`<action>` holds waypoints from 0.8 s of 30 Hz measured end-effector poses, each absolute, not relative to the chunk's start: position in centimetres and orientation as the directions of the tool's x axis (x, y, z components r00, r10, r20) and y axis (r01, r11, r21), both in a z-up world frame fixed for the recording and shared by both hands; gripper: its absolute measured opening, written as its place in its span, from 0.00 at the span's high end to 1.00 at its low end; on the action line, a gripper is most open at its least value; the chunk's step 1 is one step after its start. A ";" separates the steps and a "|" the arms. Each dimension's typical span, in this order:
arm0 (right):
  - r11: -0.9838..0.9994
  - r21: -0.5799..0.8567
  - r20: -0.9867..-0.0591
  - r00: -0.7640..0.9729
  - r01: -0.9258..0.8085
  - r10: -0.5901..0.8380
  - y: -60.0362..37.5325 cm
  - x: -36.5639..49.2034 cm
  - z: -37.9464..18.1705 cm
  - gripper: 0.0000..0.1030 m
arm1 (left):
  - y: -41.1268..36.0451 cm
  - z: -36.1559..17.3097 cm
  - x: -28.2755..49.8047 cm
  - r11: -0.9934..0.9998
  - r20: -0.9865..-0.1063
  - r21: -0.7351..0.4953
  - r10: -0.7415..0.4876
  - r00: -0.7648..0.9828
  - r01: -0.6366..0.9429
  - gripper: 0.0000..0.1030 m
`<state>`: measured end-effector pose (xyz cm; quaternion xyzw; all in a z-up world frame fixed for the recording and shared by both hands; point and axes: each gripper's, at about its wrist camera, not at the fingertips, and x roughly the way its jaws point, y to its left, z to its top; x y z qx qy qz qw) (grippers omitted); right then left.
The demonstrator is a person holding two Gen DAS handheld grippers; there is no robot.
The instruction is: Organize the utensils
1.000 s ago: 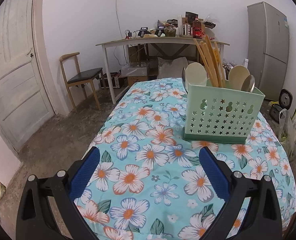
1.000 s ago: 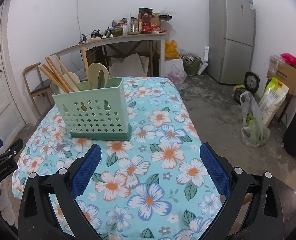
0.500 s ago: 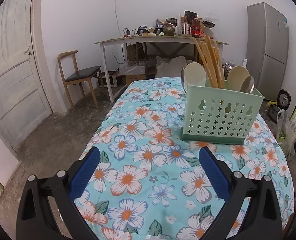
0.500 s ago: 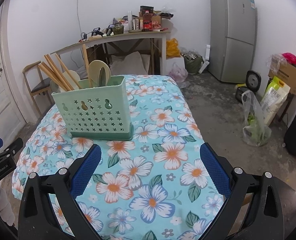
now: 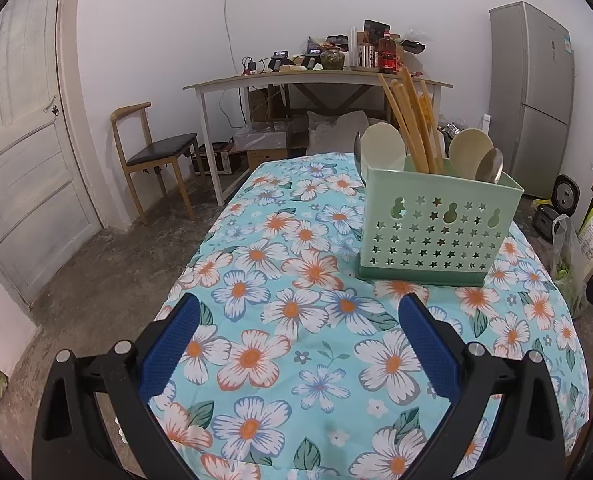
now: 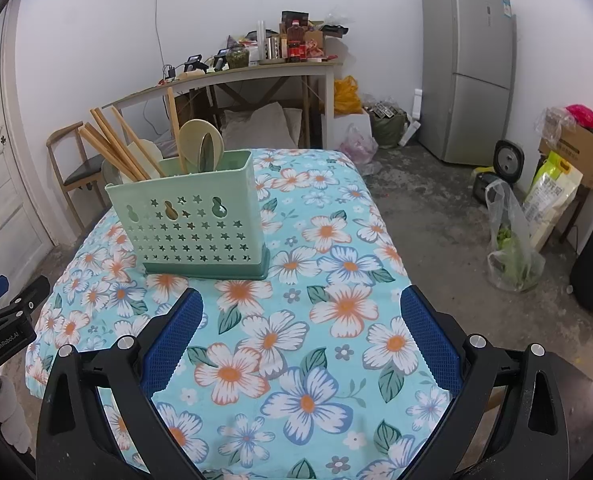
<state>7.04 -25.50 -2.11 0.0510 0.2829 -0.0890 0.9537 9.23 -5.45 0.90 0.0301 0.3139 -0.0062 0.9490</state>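
The pale green perforated plastic caddy (image 5: 436,228) stands upright on the floral tablecloth (image 5: 296,320), already holding wooden chopsticks (image 5: 410,120), spoons and paddles; nothing seems left loose, though compartments stay hidden. Left gripper (image 5: 300,344) and right gripper (image 6: 302,340) hover wide apart, empty

Each hand-held gripper, left (image 5: 298,322) and right (image 6: 301,316), has a glossy black plastic frame with triangular cut-outs, silver round screws near the finger roots, and two fingers (image 5: 168,350) faced with blue dimpled pads (image 6: 430,338). White lettering marks the left one's body.
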 end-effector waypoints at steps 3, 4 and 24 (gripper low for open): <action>0.980 0.047 -0.548 0.825 0.195 -0.138 -25.4 7.0 -2.1 0.08 | -5.4 0.9 9.2 0.998 -0.598 0.052 0.008 0.801 0.029 0.05; 0.980 0.045 -0.548 0.825 0.194 -0.138 -25.4 7.0 -2.1 0.08 | -5.4 0.9 9.2 0.998 -0.599 0.052 0.008 0.801 0.029 0.05; 0.981 0.043 -0.546 0.827 0.190 -0.136 -25.3 7.0 -1.9 0.08 | -5.1 0.8 9.3 0.998 -0.598 0.057 0.013 0.801 0.027 0.05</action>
